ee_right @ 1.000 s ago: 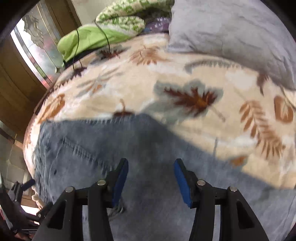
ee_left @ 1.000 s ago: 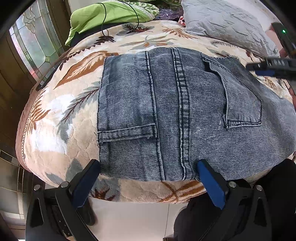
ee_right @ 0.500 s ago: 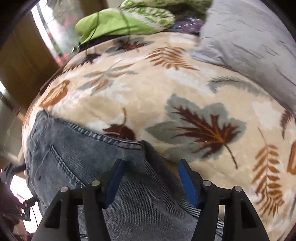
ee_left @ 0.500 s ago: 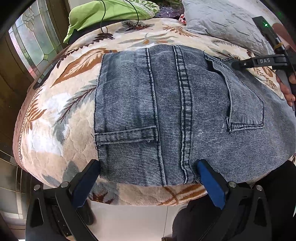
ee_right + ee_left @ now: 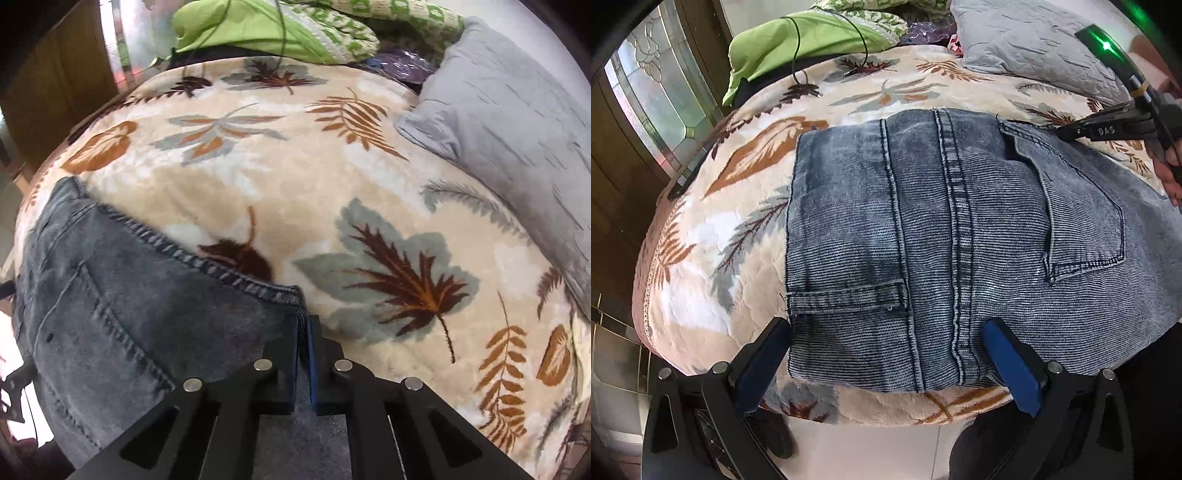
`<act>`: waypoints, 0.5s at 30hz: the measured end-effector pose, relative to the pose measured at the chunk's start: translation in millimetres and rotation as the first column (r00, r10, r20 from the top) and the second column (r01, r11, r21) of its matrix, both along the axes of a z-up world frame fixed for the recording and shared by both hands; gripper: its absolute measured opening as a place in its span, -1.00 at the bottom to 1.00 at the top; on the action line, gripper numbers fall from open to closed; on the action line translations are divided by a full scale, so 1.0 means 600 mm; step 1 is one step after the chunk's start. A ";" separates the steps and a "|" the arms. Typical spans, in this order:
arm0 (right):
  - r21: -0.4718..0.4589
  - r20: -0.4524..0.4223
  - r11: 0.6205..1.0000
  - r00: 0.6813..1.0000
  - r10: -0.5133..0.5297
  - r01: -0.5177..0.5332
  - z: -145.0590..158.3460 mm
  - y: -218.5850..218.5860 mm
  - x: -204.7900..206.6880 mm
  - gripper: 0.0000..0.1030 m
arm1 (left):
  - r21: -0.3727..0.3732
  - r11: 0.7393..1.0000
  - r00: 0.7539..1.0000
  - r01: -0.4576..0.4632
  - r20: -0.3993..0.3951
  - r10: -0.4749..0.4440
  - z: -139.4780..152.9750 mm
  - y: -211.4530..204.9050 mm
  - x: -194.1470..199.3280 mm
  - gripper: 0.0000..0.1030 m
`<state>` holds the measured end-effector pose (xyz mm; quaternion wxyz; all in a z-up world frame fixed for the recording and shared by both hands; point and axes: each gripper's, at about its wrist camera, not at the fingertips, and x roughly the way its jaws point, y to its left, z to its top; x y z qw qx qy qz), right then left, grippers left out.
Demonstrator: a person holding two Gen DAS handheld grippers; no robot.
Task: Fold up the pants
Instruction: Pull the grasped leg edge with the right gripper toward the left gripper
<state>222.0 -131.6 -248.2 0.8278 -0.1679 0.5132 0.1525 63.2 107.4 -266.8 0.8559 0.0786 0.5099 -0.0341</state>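
Note:
Blue-grey jeans lie flat on a leaf-patterned blanket, back pocket up. My left gripper is open at the near edge of the bed, its blue pads standing either side of the jeans' near hem without pressing on it. My right gripper is shut on the far corner edge of the jeans, with the stitched seam pinched between its pads. In the left wrist view the right gripper shows at the upper right, its tip on the jeans' far edge, held by a person's hand.
A grey pillow lies at the back right of the bed. Green bedding with a black cable over it is piled at the back. A wooden door with patterned glass stands left. Pale floor lies below the bed's edge.
The right gripper has slid along the jeans' far edge to its corner, rolled, and its jaws have gone from wide apart to shut on the denim. The left gripper has stayed put.

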 end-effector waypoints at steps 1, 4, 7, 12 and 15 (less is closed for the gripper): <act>-0.011 -0.002 1.000 1.000 -0.003 0.003 -0.006 0.003 0.002 -0.91 | -0.006 1.000 1.000 -0.003 -0.002 0.003 0.000 -0.001 -0.001 1.00; -0.009 -0.007 1.000 1.000 -0.028 0.028 -0.023 0.004 0.008 -0.92 | -0.015 1.000 1.000 -0.011 -0.005 0.011 0.000 0.007 -0.005 1.00; 0.033 -0.010 0.996 0.997 -0.079 0.079 -0.017 -0.009 0.011 -0.91 | -0.006 1.000 1.000 -0.012 0.006 0.012 0.006 0.006 -0.015 1.00; 0.176 0.012 0.969 0.984 -0.179 0.174 0.022 -0.051 -0.012 -0.89 | -0.015 1.000 0.999 0.018 0.047 -0.017 0.031 -0.008 -0.034 1.00; 0.242 -0.013 0.940 0.970 -0.244 0.240 0.038 -0.086 -0.034 -0.89 | -0.018 0.998 0.996 0.053 0.075 -0.051 0.045 -0.025 -0.044 1.00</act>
